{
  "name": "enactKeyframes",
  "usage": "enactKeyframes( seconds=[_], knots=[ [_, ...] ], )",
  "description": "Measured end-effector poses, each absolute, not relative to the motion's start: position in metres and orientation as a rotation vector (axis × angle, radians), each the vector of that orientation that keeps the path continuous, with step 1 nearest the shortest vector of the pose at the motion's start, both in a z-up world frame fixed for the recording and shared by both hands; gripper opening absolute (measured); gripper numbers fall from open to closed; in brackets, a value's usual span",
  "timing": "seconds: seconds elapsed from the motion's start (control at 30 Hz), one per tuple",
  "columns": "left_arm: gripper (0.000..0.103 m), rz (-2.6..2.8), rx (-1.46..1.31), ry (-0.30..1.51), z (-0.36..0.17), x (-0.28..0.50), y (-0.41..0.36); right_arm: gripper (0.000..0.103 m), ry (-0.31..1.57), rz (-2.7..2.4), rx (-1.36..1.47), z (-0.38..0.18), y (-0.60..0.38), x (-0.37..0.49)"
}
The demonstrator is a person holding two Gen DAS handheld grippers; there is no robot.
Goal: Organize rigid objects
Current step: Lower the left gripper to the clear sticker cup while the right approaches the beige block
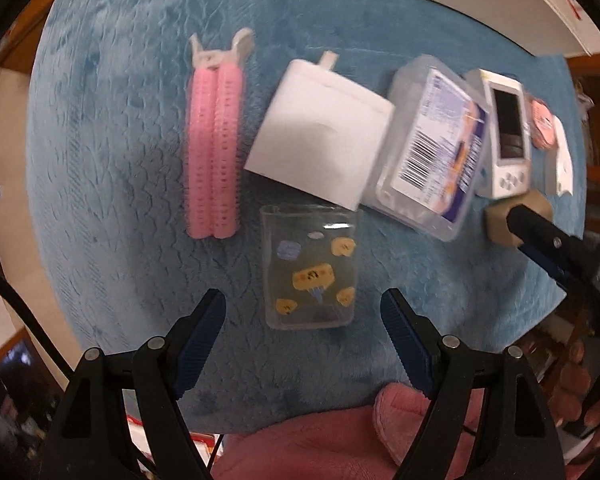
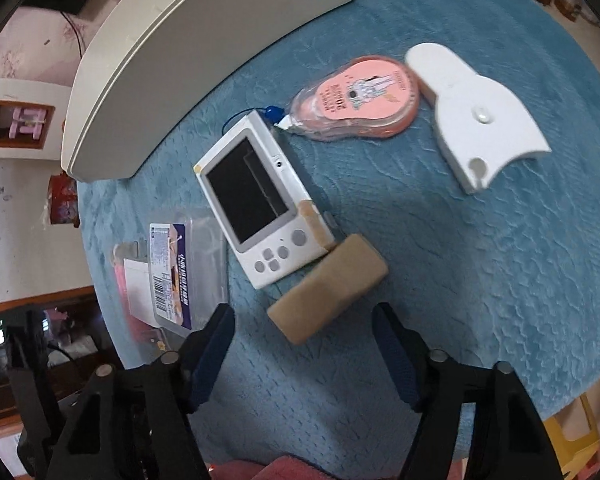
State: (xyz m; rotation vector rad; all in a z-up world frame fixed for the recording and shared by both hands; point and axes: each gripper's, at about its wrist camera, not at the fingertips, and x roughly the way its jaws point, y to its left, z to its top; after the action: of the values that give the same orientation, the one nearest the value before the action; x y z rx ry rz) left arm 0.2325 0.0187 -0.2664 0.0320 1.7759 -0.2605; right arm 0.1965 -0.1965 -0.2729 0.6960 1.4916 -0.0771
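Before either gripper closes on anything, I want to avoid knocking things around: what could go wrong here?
1. The tan block touches the white handheld console; the right gripper closing on it may drag the console.
2. The clear patterned case lies against the white box; the left gripper could nudge that box.
3. The case looks smooth and might slip.

clear sticker case (image 1: 310, 266) flat on blue cloth; tan block (image 2: 328, 288), perhaps eraser, beside white handheld (image 2: 264, 204).

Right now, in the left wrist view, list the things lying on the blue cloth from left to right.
Pink hair roller clip → white square box → clear labelled case → white handheld device → pink tape dispenser → white plastic piece.
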Motion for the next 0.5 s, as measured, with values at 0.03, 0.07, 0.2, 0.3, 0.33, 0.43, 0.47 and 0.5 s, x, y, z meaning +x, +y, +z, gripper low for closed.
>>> enactKeyframes(
  seconds=[0.03,0.07,0.2,0.3,0.33,0.43,0.47,0.5],
  knots=[
    [0.082,-0.252,0.024,1.783,-0.269,0.234,0.02,0.064,1.499,-0.073,0.69,-0.274,-0.195,0.199],
    [0.082,-0.245,0.016,1.79,-0.271,0.235,0.021,0.061,1.505,-0.069,0.685,-0.275,-0.195,0.199],
    [0.082,-0.237,-0.006,1.803,-0.276,0.241,0.022,0.052,1.525,-0.078,0.681,-0.278,-0.197,0.201],
    [0.081,-0.236,-0.008,1.81,-0.279,0.245,0.021,0.046,1.533,-0.09,0.715,-0.282,-0.204,0.199],
    [0.081,-0.235,-0.007,1.811,-0.279,0.247,0.021,0.046,1.531,-0.087,0.731,-0.282,-0.207,0.197],
    [0.074,-0.23,-0.006,1.807,-0.279,0.256,0.022,0.045,1.532,-0.085,0.727,-0.281,-0.211,0.195],
    [0.073,-0.226,-0.008,1.809,-0.278,0.261,0.022,0.045,1.534,-0.085,0.725,-0.28,-0.21,0.194],
    [0.072,-0.223,-0.01,1.813,-0.279,0.265,0.022,0.044,1.535,-0.084,0.725,-0.28,-0.209,0.195]
  ],
)
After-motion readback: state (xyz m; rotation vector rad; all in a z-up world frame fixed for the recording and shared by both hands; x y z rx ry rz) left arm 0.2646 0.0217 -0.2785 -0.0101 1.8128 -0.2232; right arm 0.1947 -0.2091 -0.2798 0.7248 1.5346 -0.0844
